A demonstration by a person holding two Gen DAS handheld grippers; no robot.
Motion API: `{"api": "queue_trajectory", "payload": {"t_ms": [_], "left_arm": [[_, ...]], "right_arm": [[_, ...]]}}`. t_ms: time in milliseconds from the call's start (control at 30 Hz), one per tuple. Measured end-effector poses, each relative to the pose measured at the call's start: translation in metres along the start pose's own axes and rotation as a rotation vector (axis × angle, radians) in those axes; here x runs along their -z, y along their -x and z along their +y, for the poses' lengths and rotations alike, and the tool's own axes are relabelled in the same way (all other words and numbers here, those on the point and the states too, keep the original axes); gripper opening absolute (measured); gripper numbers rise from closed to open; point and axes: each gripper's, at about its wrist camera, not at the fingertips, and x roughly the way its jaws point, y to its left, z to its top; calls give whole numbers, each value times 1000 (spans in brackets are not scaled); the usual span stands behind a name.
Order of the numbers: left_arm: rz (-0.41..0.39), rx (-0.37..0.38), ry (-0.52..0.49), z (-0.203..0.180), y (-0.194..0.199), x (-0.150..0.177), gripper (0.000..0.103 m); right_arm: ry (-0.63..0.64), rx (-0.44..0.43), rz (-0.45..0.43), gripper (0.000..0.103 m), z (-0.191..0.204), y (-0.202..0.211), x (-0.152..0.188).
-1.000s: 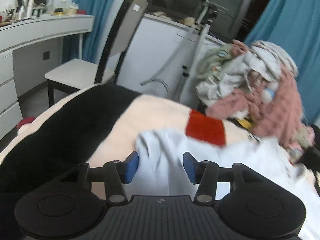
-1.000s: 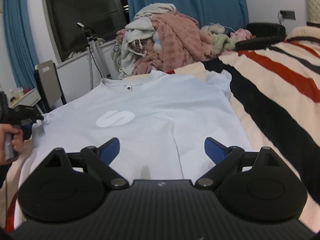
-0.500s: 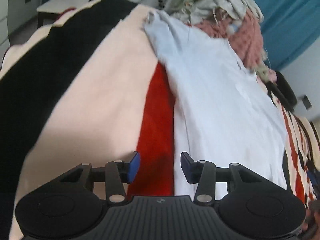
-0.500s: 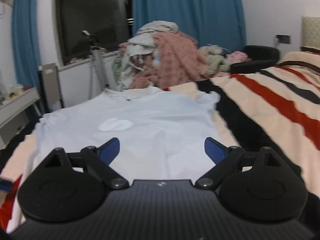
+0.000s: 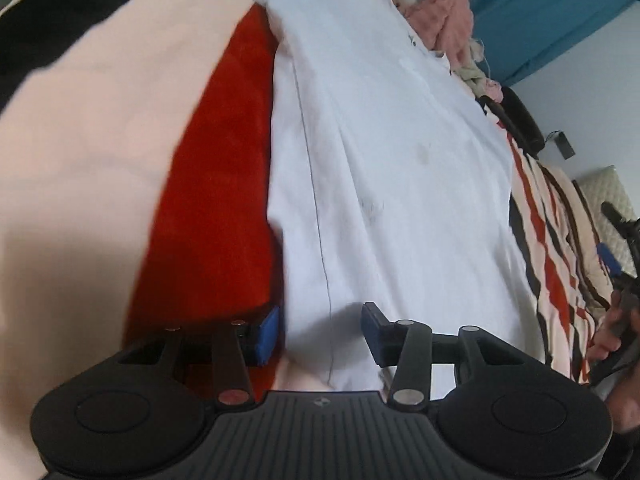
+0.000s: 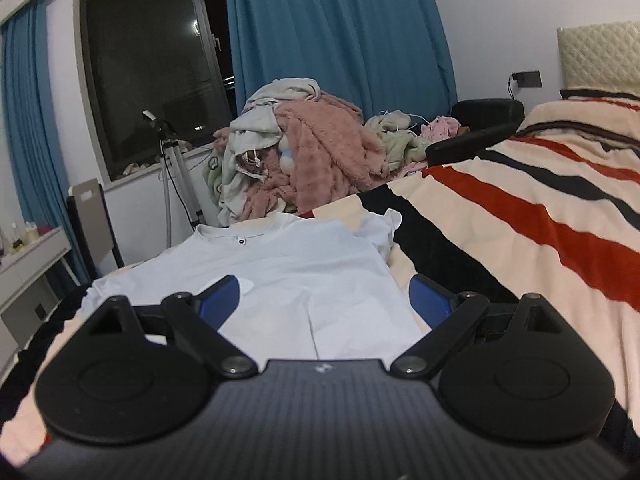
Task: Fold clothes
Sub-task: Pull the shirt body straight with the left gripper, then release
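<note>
The white T-shirt [image 5: 400,168] lies flat on the striped bedspread [image 6: 520,216]. Both claws are released: the left gripper [image 5: 320,330] straddles the hem's near-left corner, and the right gripper [image 6: 324,300] hovers at the right. Next, pinch both hem corners to begin the fold.

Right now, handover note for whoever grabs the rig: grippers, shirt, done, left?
Left gripper: jaws open, empty, low at the near left bottom corner of the white shirt.
Right gripper: jaws open wide, empty, at the shirt's bottom right corner.
Shirt lies flat on the striped blanket, collar away from the rig, sleeves out.
Done: shirt spread out. No fold visible.
Left: grip both corners, fold. Clothes pile waits beyond.
</note>
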Motion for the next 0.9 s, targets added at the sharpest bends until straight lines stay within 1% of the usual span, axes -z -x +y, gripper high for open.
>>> {"api": "queue_trajectory", "payload": {"t_ms": [33,67,100,167,200,267,367,467,600,633,733,767,867,900], "left_arm": [[-4,5,-10,-2,1,4,44],[-8,9,-20,-3,2,8,37],[-9,5,-36,-5,3,10,22],[7,-19,-55,-9,7,11,9],[15,-29,-57,-10,12,10,6],[25,-48,-59,-16,21,6,5],[4,-60,-64,-20,28,-5,4],[-21,-70,-70,-21,35,-16,4],[-54,-84,-78,-21,44,-30,7],[-62,-87,-80,-22,46,-34,12],[-86,-97,-86,-22,53,-45,24],[-95,-101,-88,-22,55,-48,25],[-159,-135,-131,-48,59,-75,41],[-191,-152,-156,-62,58,-83,49]], "right_arm": [[-4,1,3,93,-2,0,0],[-3,4,5,93,-3,0,1],[5,9,6,93,-3,1,2],[39,20,-6,93,-1,2,2],[55,23,-14,93,0,4,2],[71,21,-33,93,1,6,0],[84,17,-54,93,3,7,-1],[97,20,-54,93,5,4,0],[94,23,-26,93,5,-2,3],[92,23,-21,93,4,-2,4],[86,17,-14,93,5,-3,3],[86,12,-16,93,5,-3,2],[94,-19,-24,93,7,-4,0],[102,-25,-31,93,8,-4,-1]]}}
